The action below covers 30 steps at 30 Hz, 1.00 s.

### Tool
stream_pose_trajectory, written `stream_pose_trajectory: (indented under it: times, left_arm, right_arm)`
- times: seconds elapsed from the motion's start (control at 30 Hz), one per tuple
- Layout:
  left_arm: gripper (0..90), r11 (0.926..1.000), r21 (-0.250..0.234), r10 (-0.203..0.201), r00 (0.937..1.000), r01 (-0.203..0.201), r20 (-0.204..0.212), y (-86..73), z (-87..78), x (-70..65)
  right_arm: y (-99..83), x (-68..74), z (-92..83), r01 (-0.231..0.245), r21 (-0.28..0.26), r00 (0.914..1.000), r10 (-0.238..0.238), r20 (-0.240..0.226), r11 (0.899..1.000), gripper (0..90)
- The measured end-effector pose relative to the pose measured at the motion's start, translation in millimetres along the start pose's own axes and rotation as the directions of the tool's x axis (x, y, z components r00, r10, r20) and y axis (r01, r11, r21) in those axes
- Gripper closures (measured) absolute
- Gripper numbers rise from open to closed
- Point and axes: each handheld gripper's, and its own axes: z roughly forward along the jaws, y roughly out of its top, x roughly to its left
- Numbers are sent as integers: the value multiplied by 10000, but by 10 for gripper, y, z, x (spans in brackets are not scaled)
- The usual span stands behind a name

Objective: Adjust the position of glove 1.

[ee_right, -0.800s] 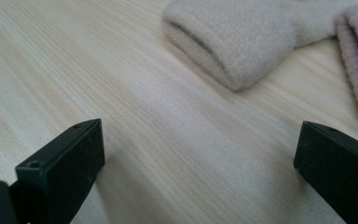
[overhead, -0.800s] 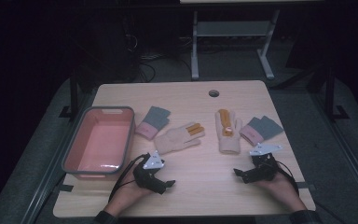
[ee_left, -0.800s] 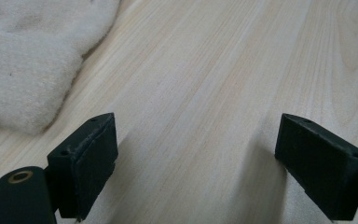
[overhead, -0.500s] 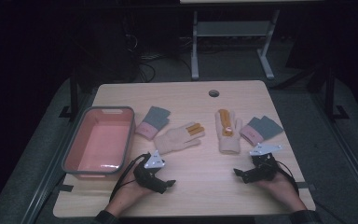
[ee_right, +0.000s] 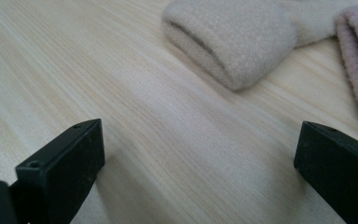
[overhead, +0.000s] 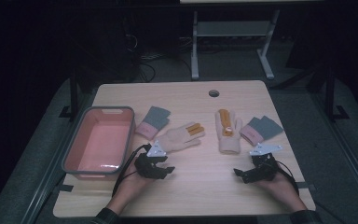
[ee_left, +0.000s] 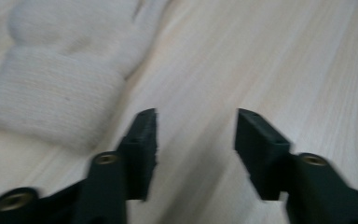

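Dim room, pale wooden table with a pink tub at the left. Left gripper low over bare wood, jaws partly apart, nothing between them, just beside the cuff of the left cream glove. Right gripper spread wide, empty, near the cuff of the right cream glove. Two pink-and-grey gloves flanking the cream pair.

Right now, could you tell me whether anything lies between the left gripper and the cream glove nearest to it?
Nothing visible does. The left gripper sits just short of the cream glove, its jaws open with bare table between them. In the left gripper view the glove's cuff lies just ahead and to the left of the jaws.
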Motion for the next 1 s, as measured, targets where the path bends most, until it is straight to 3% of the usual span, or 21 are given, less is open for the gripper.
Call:
stream_pose_trajectory:
  times: [0.03, 0.23, 0.37, 0.73, 0.87, 1.0]
  left_arm:
    - [563, 10000, 10, -73, 10000, 73, 5, 15, -2, 17]
    - [892, 9987, -62, -499, 9985, 498, -244, 129, -31, 131]
    - [894, 9983, -34, -575, 9960, 574, -690, 198, -12, 196]
    - [894, 9967, -320, -781, 9872, 743, -1394, 345, 84, 344]
    - [894, 9970, -166, -775, 9799, 757, -1839, 407, 192, 427]
    - [895, 9969, -44, -778, 9777, 785, -1951, 410, 257, 474]
  right_arm:
    - [0, 0, 0, -1, 2, 10000, 1, 1, 10000, 15]
    - [0, -1, 0, 6, 6, 10000, -6, -2, 10000, 14]
    - [0, 0, 0, -1, 2, 10000, 1, -2, 10000, 14]
    - [0, -1, 0, 4, 1, 10000, -4, -2, 10000, 15]
    - [0, 0, 0, -5, 2, 10000, 5, -5, 10000, 14]
    - [0, 0, 0, -3, 3, 10000, 3, -4, 10000, 15]
